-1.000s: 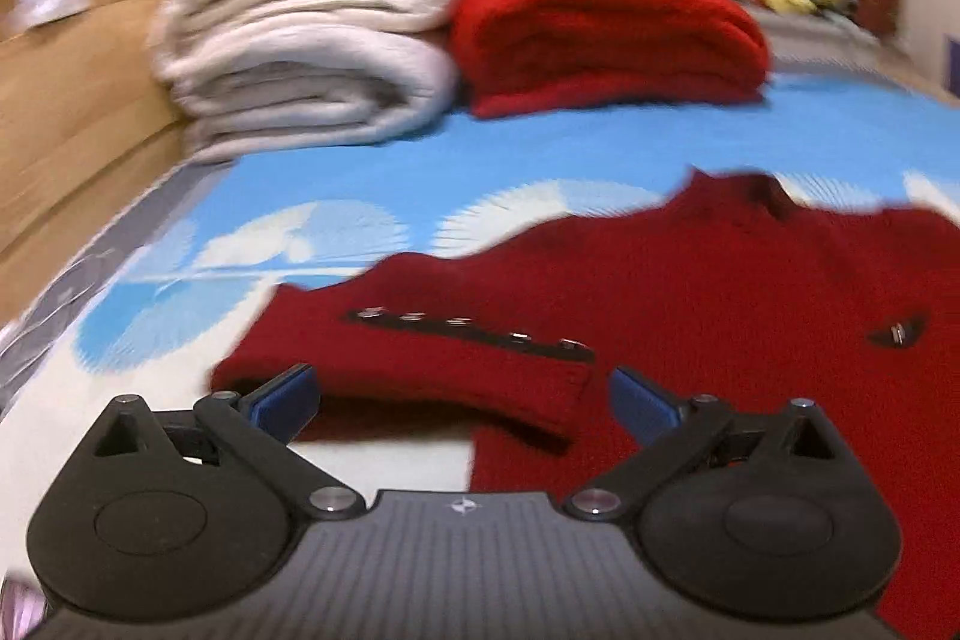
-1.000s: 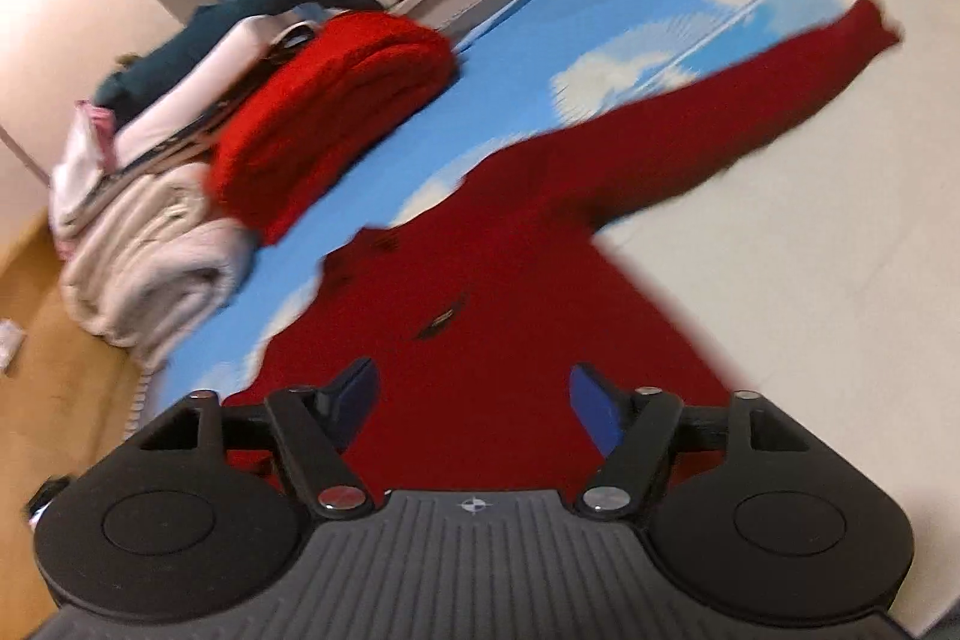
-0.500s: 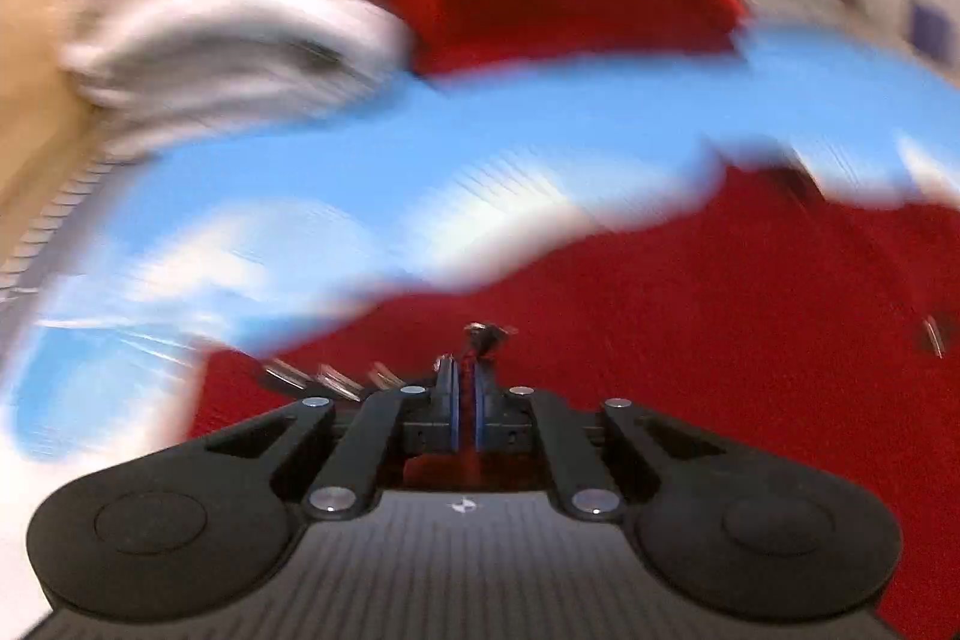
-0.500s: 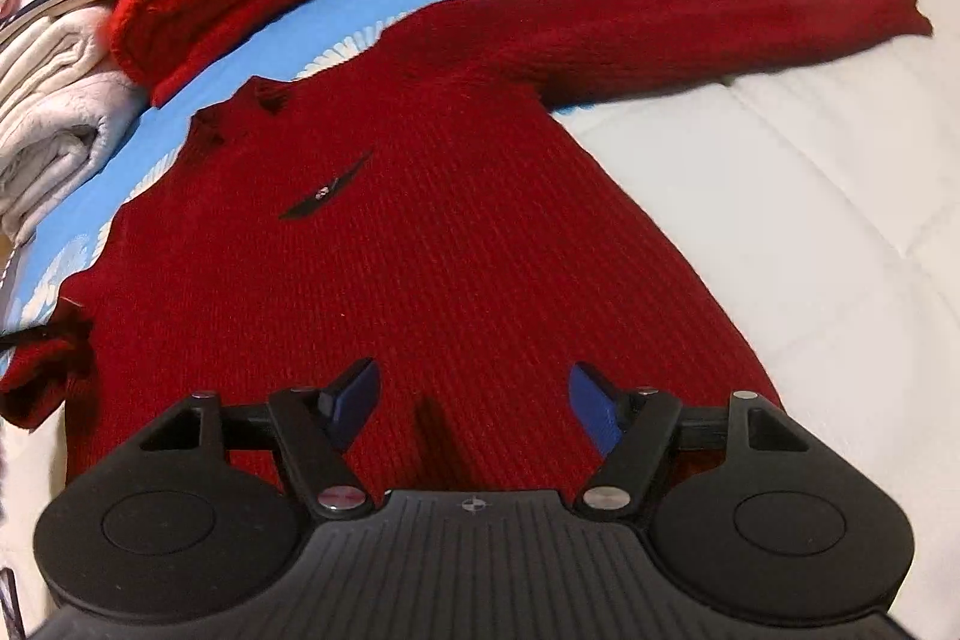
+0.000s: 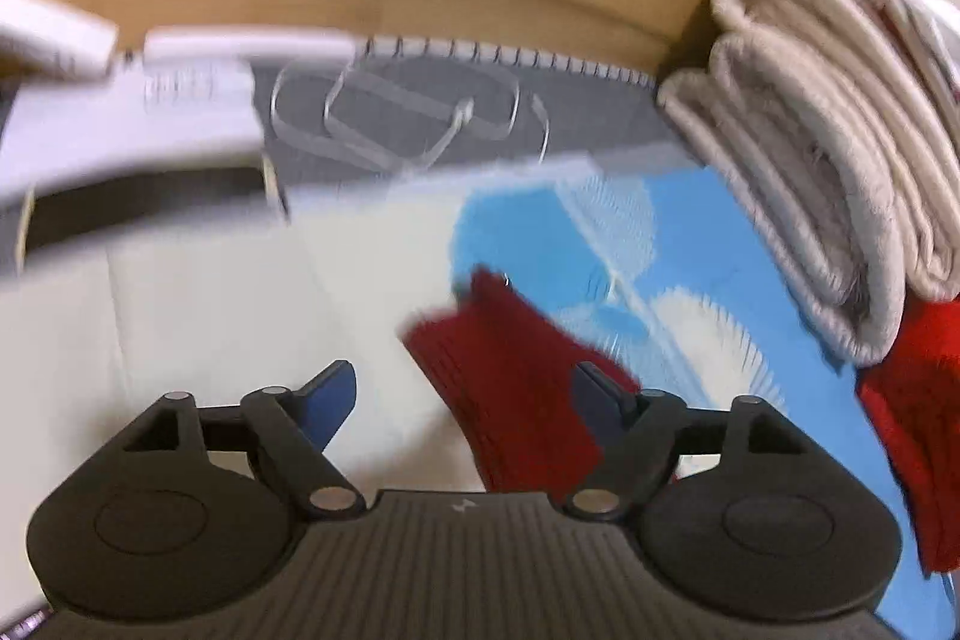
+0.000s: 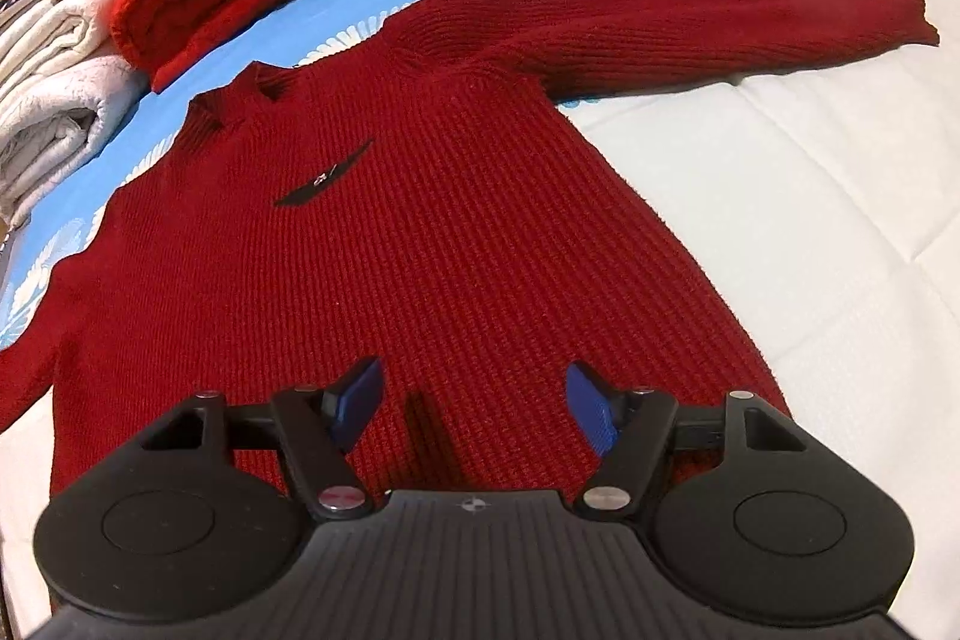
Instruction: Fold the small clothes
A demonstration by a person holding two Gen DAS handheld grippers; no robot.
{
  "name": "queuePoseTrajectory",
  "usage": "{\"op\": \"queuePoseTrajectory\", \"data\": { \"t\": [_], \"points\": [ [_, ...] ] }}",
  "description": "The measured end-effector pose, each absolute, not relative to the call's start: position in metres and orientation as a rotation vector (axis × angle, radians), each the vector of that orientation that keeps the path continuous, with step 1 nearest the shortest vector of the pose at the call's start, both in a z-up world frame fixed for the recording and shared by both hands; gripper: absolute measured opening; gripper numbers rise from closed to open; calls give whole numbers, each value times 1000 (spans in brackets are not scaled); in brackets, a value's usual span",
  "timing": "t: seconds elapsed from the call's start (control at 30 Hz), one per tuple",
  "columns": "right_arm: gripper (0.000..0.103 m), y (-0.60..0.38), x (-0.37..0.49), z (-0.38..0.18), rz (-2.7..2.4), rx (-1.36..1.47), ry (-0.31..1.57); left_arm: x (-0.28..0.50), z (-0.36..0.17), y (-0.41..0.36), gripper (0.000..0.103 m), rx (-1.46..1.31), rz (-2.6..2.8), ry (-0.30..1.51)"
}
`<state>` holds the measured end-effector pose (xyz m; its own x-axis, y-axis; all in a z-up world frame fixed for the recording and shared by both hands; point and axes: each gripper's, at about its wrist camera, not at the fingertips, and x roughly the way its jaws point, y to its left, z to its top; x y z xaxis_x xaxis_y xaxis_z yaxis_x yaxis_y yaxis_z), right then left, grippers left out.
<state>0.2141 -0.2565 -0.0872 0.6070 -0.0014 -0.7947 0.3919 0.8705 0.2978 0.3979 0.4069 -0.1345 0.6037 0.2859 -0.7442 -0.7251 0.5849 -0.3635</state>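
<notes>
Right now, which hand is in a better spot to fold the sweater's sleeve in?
Probably the left. The left gripper is opening right over the sleeve cuff, which lies between its fingers. The right gripper sits open over the sweater hem, far from either sleeve.

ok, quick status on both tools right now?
Left tool: jaws opening, sleeve cuff between them, not gripped.
Right tool: open, holding nothing, over the dark red sweater.
</notes>
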Motion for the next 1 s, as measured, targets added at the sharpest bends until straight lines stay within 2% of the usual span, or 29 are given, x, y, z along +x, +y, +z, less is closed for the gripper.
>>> {"op": "queuePoseTrajectory", "data": {
  "t": [0.2, 0.27, 0.33, 0.4, 0.43, 0.47, 0.5, 0.53, 0.77, 0.9, 1.0],
  "points": [
    [70, -254, 219, -92, -248, 469, 899, 414, -179, 387, 85, -839, 561, 771],
    [70, -254, 220, -93, -247, 466, 900, 418, -183, 381, 96, -853, 583, 746],
    [70, -254, 221, -94, -247, 463, 902, 424, -183, 377, 101, -875, 602, 721],
    [70, -255, 223, -95, -250, 467, 901, 433, -183, 374, 101, -882, 640, 708],
    [70, -256, 223, -95, -251, 470, 900, 435, -182, 372, 86, -876, 667, 699],
    [70, -257, 224, -96, -251, 475, 899, 437, -179, 370, 41, -855, 701, 691],
    [70, -258, 224, -96, -250, 480, 899, 441, -177, 370, 23, -830, 725, 709],
    [70, -259, 224, -96, -249, 487, 898, 444, -175, 370, 14, -810, 748, 730],
    [70, -269, 219, -93, -245, 526, 888, 433, -133, 360, 11, -734, 777, 666],
    [70, -274, 216, -86, -261, 540, 868, 448, -74, 297, 10, -534, 667, 582],
    [70, -275, 213, -80, -251, 548, 847, 456, -33, 222, 10, -465, 500, 525]
  ]
}}
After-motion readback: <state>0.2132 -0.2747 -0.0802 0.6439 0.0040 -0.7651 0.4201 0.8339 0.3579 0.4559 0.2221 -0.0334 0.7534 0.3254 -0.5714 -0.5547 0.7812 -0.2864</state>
